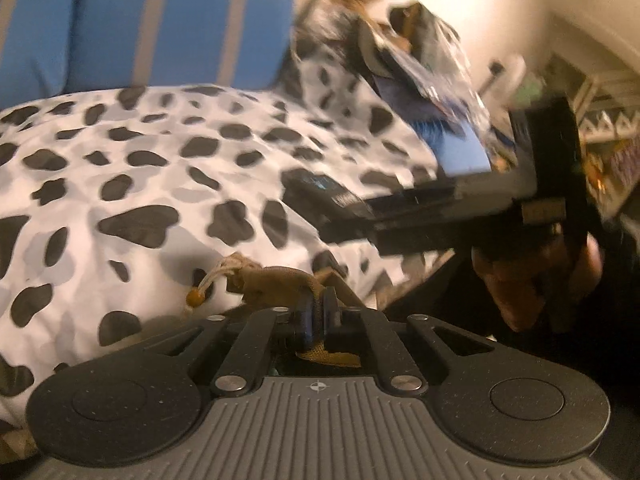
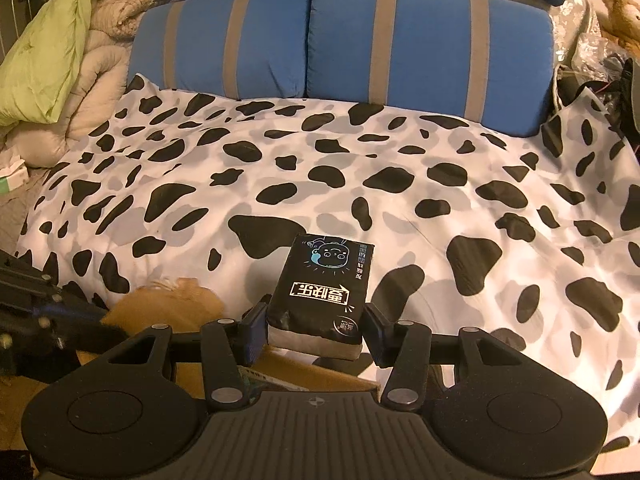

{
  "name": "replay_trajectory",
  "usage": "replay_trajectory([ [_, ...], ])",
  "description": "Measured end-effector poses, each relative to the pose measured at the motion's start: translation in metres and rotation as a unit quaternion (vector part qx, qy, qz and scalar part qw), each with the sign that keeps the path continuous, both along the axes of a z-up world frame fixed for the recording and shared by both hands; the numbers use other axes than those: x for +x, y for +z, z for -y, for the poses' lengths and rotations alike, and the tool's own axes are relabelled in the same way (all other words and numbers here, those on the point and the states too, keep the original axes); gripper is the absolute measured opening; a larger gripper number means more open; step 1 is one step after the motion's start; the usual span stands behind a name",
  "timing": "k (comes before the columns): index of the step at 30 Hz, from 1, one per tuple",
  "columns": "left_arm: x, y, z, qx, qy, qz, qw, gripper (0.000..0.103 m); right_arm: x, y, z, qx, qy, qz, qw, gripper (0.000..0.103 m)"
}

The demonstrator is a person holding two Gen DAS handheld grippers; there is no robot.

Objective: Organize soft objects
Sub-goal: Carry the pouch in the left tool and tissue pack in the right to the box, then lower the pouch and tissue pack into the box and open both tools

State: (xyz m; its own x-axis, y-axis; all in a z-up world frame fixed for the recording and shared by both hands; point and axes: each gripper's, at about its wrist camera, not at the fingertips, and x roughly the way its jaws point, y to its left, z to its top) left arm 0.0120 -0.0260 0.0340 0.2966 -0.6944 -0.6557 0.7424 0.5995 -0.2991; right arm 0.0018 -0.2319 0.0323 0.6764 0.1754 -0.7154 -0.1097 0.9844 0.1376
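Right gripper (image 2: 316, 330) is clamped on a black tissue pack (image 2: 326, 284), pads squeezing both long sides near its near end, so the far end sticks out over the cow-print duvet (image 2: 360, 168). Side grip makes sense: the plastic wrap is slick and the pack squashy, a soft brick that gives a bit under pressure.

Left gripper (image 1: 316, 316) has its jaws nearly together, pinching a tan woven strap (image 1: 276, 280) with a cord and a small bead on the end (what it's attached to, can't tell, too blurry). Thin webbing needs that narrow pinch.

Both sit at the near edge of the bed. Two blue pillows with grey stripes (image 2: 424, 44) are plump along the far side, and a quilted green-and-beige comforter (image 2: 60, 52) is heaped far left.
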Motion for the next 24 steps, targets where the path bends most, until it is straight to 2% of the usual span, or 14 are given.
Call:
replay_trajectory([
  [2, -0.002, -0.006, 0.01, 0.031, -0.013, -0.007, 0.9994, 0.05, -0.003, 0.0, 0.002, -0.001, -0.002, -0.002, 1.0, 0.053],
  [4, -0.004, -0.014, 0.016, 0.065, -0.018, -0.012, 0.9977, 0.059, -0.005, -0.001, 0.003, -0.001, -0.004, -0.006, 1.0, 0.053],
  [7, -0.002, -0.027, 0.017, 0.112, -0.002, -0.032, 0.9932, 0.059, -0.01, -0.003, 0.005, 0.001, -0.006, -0.014, 1.0, 0.053],
  [10, 0.0, -0.034, 0.016, 0.14, 0.012, -0.045, 0.9891, 0.059, -0.014, -0.006, 0.005, 0.002, -0.005, -0.026, 1.0, 0.053],
  [24, 0.012, -0.031, 0.0, 0.161, 0.09, -0.07, 0.9804, 0.059, -0.02, -0.01, 0.0, 0.019, -0.002, -0.055, 0.998, 0.053],
])
